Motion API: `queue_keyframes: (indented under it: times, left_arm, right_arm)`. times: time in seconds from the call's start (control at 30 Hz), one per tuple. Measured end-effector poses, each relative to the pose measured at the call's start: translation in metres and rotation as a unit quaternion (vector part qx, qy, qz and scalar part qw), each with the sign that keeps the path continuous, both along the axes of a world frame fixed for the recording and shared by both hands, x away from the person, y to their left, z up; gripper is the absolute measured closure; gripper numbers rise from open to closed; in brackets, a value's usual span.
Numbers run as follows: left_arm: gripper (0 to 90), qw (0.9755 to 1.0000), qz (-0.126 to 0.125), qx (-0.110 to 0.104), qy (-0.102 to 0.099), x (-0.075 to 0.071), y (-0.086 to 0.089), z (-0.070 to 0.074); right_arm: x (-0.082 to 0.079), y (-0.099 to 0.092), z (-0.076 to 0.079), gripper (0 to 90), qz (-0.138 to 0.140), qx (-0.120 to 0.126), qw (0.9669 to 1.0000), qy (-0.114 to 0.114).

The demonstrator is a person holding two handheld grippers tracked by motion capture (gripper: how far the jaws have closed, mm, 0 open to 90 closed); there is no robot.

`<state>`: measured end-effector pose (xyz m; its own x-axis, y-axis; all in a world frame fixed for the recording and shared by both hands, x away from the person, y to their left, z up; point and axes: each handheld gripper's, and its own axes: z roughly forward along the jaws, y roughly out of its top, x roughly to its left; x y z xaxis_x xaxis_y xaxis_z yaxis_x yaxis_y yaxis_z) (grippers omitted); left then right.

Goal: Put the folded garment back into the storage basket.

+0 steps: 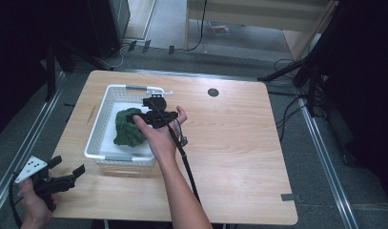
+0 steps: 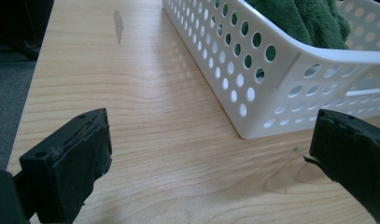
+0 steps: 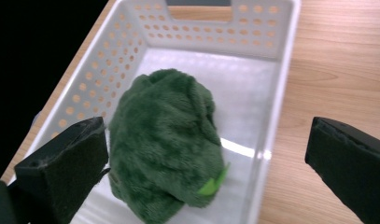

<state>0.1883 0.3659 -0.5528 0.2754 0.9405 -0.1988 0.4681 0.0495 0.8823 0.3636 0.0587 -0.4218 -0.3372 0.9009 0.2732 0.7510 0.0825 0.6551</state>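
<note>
A white perforated basket [image 1: 100, 125] stands on the left half of the wooden table [image 1: 229, 143]. A crumpled dark green plush cloth [image 1: 127, 128] lies inside it. A hand holds my right gripper [image 1: 153, 109] over the basket's right side. In the right gripper view this gripper [image 3: 206, 156] is open wide above the green cloth [image 3: 166, 140], touching nothing. My left gripper [image 1: 67, 166] is open at the table's near left corner. In its own view the left gripper [image 2: 208, 149] hovers low over bare wood, a little short of the basket [image 2: 271, 70] and the cloth [image 2: 309, 21].
A round dark grommet [image 1: 213, 92] sits in the table's far middle. A grey tape strip [image 1: 287, 197] lies near the front right corner. Black stands and cables [image 1: 296, 71] surround the table on the floor. The right gripper's cable [image 1: 187, 162] trails along the forearm.
</note>
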Motion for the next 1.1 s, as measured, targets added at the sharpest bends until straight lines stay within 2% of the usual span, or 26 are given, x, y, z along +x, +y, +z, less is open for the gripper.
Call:
queue_keyframes:
  times: [0.1, 0.23, 0.3, 0.33, 0.5, 0.53, 0.57, 0.77, 0.83, 0.87, 0.97, 1.1]
  left_arm:
    - [0.0, 1.0, 0.0, 0.0, 0.0, 0.0, 0.0, 0.0]
    - [0.0, 1.0, 0.001, 0.001, 0.0, 0.0, 0.0, 0.0]
    - [0.0, 1.0, 0.001, 0.001, 0.0, 0.0, 0.0, 0.0]
    - [0.0, 1.0, 0.001, 0.0, 0.0, 0.0, 0.0, 0.0]
    - [0.0, 1.0, 0.0, 0.001, 0.0, 0.0, 0.0, 0.0]
    - [0.0, 1.0, 0.0, 0.001, 0.0, 0.0, 0.0, 0.0]
    - [0.0, 1.0, 0.0, 0.001, 0.0, 0.0, 0.0, 0.0]
    - [0.0, 1.0, 0.0, 0.001, 0.0, 0.0, 0.0, 0.0]
    - [0.0, 1.0, 0.001, 0.001, 0.0, 0.0, 0.0, 0.0]
    - [0.0, 1.0, 0.001, 0.001, 0.001, 0.0, 0.0, 0.0]
    - [0.0, 1.0, 0.0, 0.002, 0.002, 0.0, 0.0, 0.0]
    - [0.0, 1.0, 0.002, 0.0, 0.002, 0.0, 0.0, 0.0]
  right_arm:
    - [0.0, -0.008, 0.0, 0.0, -0.005, -0.003, 1.0, -0.002]
    - [-0.001, -0.03, 0.0, 0.0, -0.019, -0.001, 0.9998, -0.002]
    - [-0.002, -0.034, 0.0, 0.0, -0.021, -0.001, 0.9998, -0.003]
    - [-0.002, -0.044, -0.001, 0.0, -0.029, -0.001, 0.9996, -0.003]
    - [-0.003, -0.063, -0.001, 0.0, -0.042, 0.003, 0.9991, -0.005]
    - [-0.004, -0.075, -0.002, 0.0, -0.05, 0.009, 0.9987, -0.003]
    - [-0.004, -0.075, -0.002, 0.0, -0.05, 0.009, 0.9987, -0.003]
    - [-0.007, -0.108, -0.006, 0.0, -0.069, 0.01, 0.9975, -0.003]
    - [-0.007, -0.111, -0.007, 0.0, -0.072, 0.011, 0.9974, -0.003]
    - [-0.009, -0.12, -0.009, 0.0, -0.075, 0.01, 0.9971, -0.003]
    - [-0.01, -0.131, -0.011, 0.0, -0.079, 0.01, 0.9968, -0.001]
    - [-0.012, -0.139, -0.014, 0.0, -0.08, 0.009, 0.9967, -0.003]
